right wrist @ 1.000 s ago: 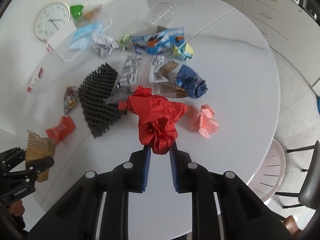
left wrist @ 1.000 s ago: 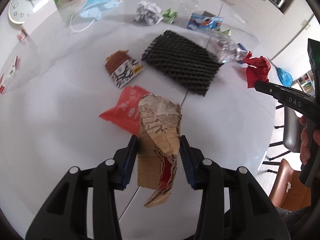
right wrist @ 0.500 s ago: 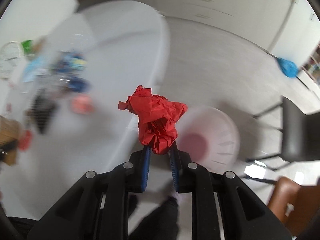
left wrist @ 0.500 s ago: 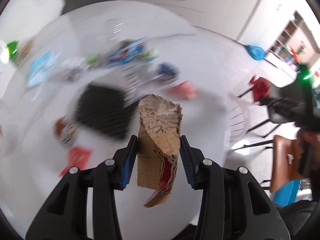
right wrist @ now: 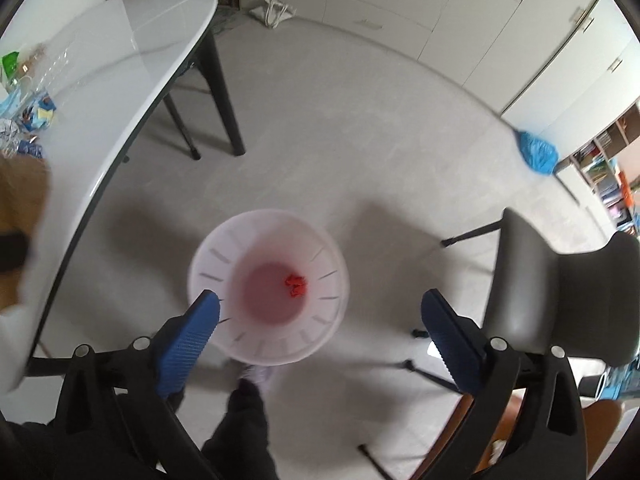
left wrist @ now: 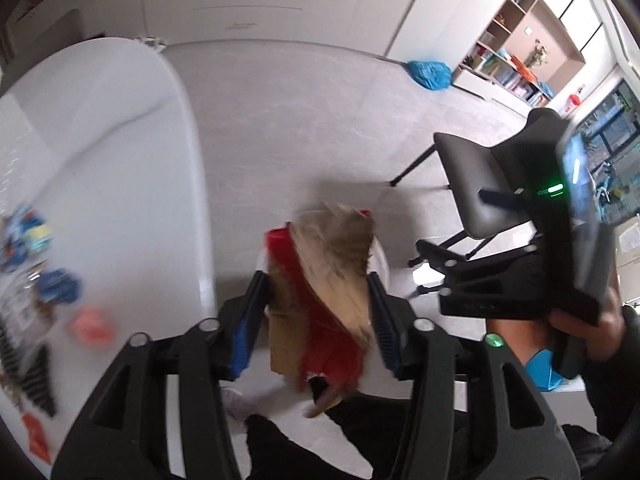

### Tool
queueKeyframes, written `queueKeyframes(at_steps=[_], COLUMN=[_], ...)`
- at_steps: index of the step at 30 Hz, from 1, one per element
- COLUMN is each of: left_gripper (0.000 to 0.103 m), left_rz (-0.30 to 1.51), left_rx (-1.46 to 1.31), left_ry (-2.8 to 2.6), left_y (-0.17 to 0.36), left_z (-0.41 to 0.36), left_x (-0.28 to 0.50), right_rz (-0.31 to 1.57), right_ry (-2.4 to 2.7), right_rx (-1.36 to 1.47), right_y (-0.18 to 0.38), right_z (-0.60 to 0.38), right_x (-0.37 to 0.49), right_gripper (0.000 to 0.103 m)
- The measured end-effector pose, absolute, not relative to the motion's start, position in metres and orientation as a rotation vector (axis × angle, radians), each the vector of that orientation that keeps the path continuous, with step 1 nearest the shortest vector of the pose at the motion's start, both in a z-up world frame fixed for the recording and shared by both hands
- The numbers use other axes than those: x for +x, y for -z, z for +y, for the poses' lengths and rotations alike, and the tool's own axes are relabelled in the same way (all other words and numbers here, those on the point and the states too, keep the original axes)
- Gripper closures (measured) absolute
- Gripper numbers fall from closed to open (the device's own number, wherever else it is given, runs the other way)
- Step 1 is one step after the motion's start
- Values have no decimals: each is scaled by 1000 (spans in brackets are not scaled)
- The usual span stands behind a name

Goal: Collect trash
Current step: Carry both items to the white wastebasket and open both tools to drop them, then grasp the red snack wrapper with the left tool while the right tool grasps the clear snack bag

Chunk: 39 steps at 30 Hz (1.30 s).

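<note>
My right gripper (right wrist: pixel 320 314) is open and empty above a white slotted waste basket (right wrist: pixel 326 312) on the floor. The crumpled red paper (right wrist: pixel 295 285) lies at the basket's bottom. My left gripper (left wrist: pixel 318 316) holds a torn brown and red cardboard piece (left wrist: pixel 324 296) over the same basket, whose rim (left wrist: pixel 382 264) shows just behind it. The piece is blurred, and I cannot tell whether the jaws still grip it. Several pieces of trash (left wrist: pixel 52 286) remain on the white table (left wrist: pixel 120 168).
A dark chair (right wrist: pixel 560 292) stands right of the basket. The table's black legs (right wrist: pixel 224 108) are at the upper left. A blue broom head (right wrist: pixel 538 152) lies on the floor. The person's leg (right wrist: pixel 244 420) is below the basket.
Both grippers swung from the table to over the floor basket. The right gripper opened and the red paper dropped into the basket. The cardboard now looks blurred and tilted.
</note>
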<state>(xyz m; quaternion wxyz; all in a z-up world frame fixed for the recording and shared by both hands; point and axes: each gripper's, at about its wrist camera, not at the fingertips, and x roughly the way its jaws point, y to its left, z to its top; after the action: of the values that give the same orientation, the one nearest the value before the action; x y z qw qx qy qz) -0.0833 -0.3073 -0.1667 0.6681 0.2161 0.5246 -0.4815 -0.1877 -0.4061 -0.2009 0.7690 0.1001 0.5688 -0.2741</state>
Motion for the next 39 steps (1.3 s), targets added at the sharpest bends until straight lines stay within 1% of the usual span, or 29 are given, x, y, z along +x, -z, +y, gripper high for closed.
queueKeyframes(at_steps=[2,5,7,13,23,30,35,39], left_gripper=[22,10,7,7,7,7,7,7], left_rz=[1187,1175,1166,1175,1122,1045,1012,1029], left_rx=[497,505,514,486,452,402,344,295], left_ry=[1071,1046,1028,957,863,693,509,389], left_y=[170,165,161,151,128,96,82,91], left_z=[-323,-341,-344,-343,-303,-216,-119,-39], left_x=[-91,-103,-106,-104,-91,-61,-27,2], right_rz=[1205,1173,1147,1097,1053,979,937,942], right_ry=[604,595,584,552,502,391,271,179], right_rx=[206,215,219,203,194,175,162,150], right_y=[190,175,169,157,143,120,108,110], right_z=[-424,-439,-446,-452,-431,-373,-306,-247], right_x=[-194,-202,-204,-203,-187,-141,-90,-55], right_gripper=[2,2,2,2,2,2,2,2])
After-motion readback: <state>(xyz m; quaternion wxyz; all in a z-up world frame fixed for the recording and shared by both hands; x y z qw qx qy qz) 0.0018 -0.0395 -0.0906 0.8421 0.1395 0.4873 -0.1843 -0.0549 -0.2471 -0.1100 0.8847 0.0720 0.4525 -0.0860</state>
